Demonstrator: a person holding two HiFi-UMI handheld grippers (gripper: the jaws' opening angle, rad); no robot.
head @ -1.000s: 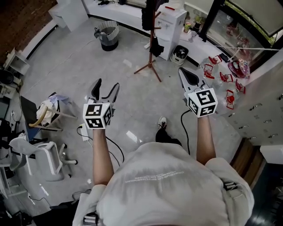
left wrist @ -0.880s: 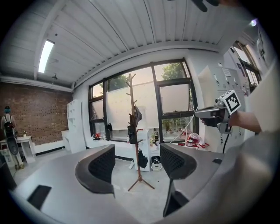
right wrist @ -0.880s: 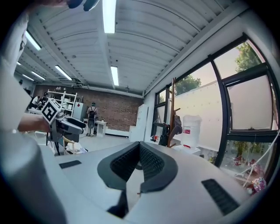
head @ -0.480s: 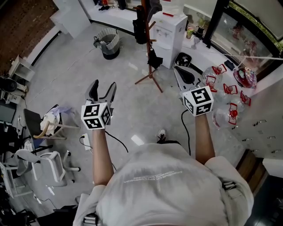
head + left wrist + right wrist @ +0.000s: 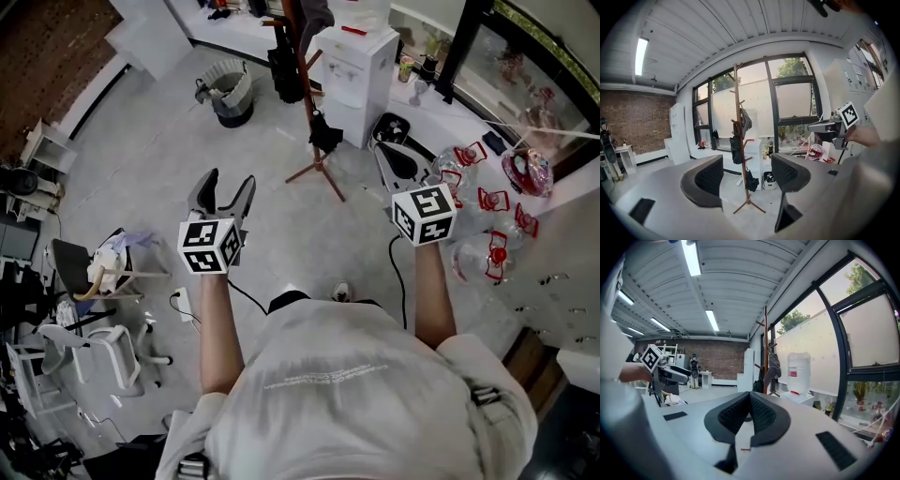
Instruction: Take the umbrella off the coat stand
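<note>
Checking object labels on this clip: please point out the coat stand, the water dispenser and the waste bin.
coat stand [image 5: 737, 93]: left gripper view, on the wooden pole.
water dispenser [image 5: 361, 75]: head view, on its white front.
waste bin [image 5: 230, 94]: head view, on its side wall.

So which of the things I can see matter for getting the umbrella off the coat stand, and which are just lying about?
For the job:
coat stand
umbrella, seemingly the dark bundle hung low on it
left gripper, jaws apart
right gripper, jaws together

Just lying about:
bin
water dispenser
office chair
dark bag on the stand
</note>
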